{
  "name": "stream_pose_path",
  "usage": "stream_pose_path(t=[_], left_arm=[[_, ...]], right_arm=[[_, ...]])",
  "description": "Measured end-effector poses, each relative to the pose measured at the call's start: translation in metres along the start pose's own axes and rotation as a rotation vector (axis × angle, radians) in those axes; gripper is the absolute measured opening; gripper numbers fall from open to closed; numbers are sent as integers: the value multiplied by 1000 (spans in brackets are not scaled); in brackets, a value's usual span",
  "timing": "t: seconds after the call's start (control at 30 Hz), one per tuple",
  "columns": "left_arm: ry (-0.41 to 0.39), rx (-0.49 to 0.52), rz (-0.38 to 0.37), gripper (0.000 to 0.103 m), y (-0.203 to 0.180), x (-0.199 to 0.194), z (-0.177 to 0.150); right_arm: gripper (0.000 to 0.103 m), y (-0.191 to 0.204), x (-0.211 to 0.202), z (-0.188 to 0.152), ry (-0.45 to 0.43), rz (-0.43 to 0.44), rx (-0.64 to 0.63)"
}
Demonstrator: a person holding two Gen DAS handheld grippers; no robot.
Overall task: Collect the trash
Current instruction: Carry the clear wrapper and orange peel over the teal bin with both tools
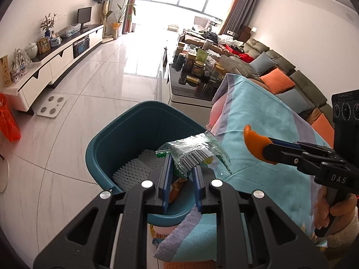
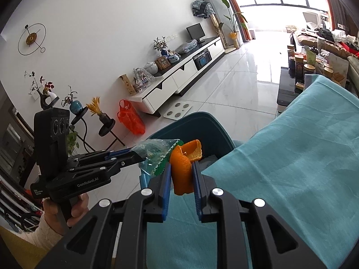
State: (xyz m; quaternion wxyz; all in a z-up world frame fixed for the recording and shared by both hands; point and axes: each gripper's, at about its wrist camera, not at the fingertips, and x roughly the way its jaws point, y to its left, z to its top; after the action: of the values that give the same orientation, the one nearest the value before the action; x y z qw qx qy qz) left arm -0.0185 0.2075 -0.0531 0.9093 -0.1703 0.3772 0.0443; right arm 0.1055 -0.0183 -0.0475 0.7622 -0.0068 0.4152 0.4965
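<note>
My left gripper is shut on a crumpled silver-and-green plastic wrapper and holds it over the teal trash bin. White foam netting lies inside the bin. My right gripper is shut on a piece of orange peel above the table edge, beside the bin. In the left wrist view the right gripper comes in from the right with the peel. In the right wrist view the left gripper holds the wrapper over the bin.
A table under a teal cloth stands right of the bin. A glass coffee table with several jars and a sofa lie beyond. A white scale and a red bag sit on the tiled floor.
</note>
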Motion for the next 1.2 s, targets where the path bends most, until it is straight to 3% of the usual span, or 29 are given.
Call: stream_pose_path(t=[1.2], left_arm=[[3, -11, 52, 18, 14, 11, 2]], right_arm=[[17, 5, 36, 16, 59, 17, -13]])
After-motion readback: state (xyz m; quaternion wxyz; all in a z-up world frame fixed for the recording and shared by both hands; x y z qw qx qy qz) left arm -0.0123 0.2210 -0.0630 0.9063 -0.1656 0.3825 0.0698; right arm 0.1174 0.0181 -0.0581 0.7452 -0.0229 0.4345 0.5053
